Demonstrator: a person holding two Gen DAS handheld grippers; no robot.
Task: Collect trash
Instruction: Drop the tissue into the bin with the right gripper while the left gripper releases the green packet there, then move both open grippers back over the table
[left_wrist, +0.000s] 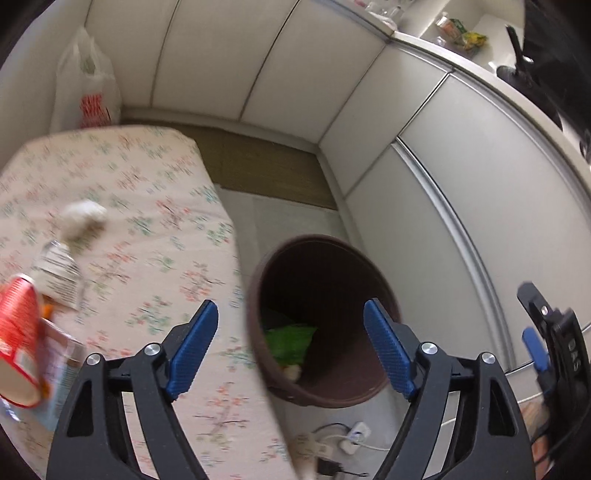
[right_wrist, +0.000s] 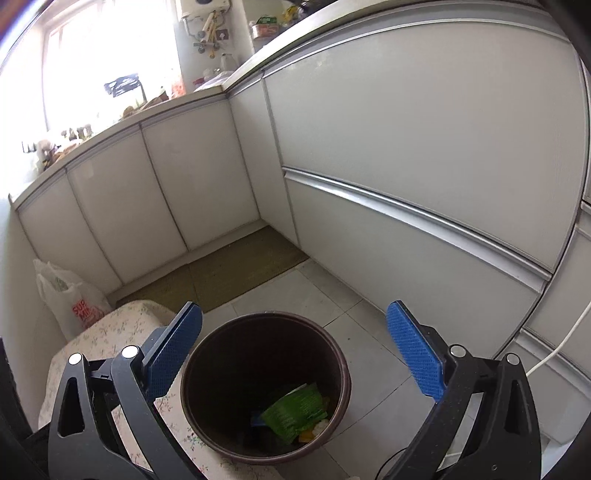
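White cabinet fronts line two walls and meet at a corner; a countertop runs above them, cluttered with small items too blurred to identify; a woven floor mat lies in the corner on grey tiles.

A table with a floral cloth occupies the left of the left wrist view; its edge stands just beside the bin. A white plastic bag with red lettering stands on the floor beyond the table, against the cabinets.

The brown round trash bin stands on the tiles between table and cabinets; inside lie a green wrapper and smaller scraps, yellow and white.

Left gripper: blue pads spread wide, nothing between them; it points down over the table edge and the bin's mouth. Right gripper: pads likewise spread wide and empty, directly above the bin opening.

Remaining trash lies on the cloth at the left: a red-and-white carton, blurred; a crumpled printed wrapper; a white crumpled wad farther back. A white power strip with plugs lies on the floor near the bin.
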